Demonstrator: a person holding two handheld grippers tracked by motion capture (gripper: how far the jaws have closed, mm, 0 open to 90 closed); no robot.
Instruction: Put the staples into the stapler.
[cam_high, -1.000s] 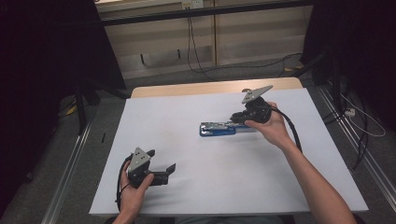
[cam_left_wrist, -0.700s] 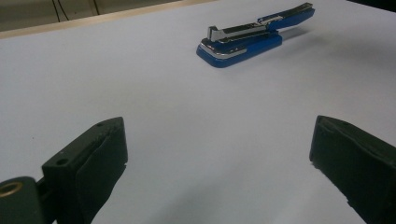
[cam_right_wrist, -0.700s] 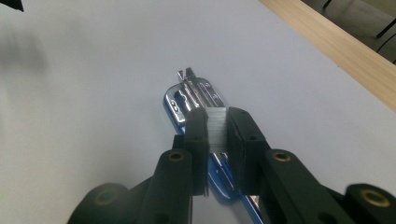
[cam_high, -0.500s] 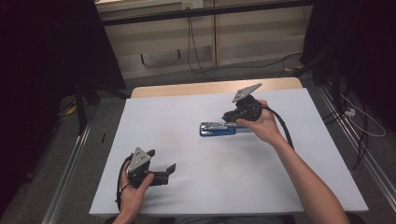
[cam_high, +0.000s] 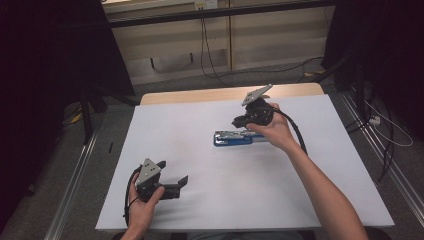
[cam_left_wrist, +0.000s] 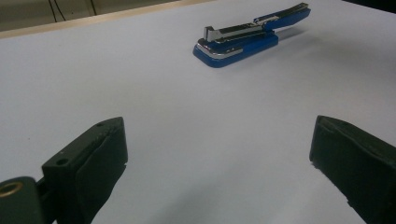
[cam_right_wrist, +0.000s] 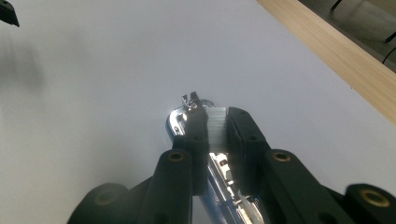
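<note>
A blue stapler lies on the white table a little right of centre in the high view, long axis running left to right. The right gripper comes at it from the upper right, and in the right gripper view its jaws are pinched on the stapler's chrome top arm, pads tight against both sides of the metal.

The left gripper rests at the lower left of the high view, well apart from the stapler; in the left gripper view its jaws stand wide with nothing between them, bare table ahead and the stapler in the upper middle of that frame.

The stapler is probably stiff and fairly heavy for its size — metal arm over a plastic base. The chrome looks slick, so a narrow side pinch could slip or let the body swing. The arm is hinged too; lifting by it may leave the base hanging open. A safer hold is likely across the blue body near mid-length, where both parts are trapped together.
</note>
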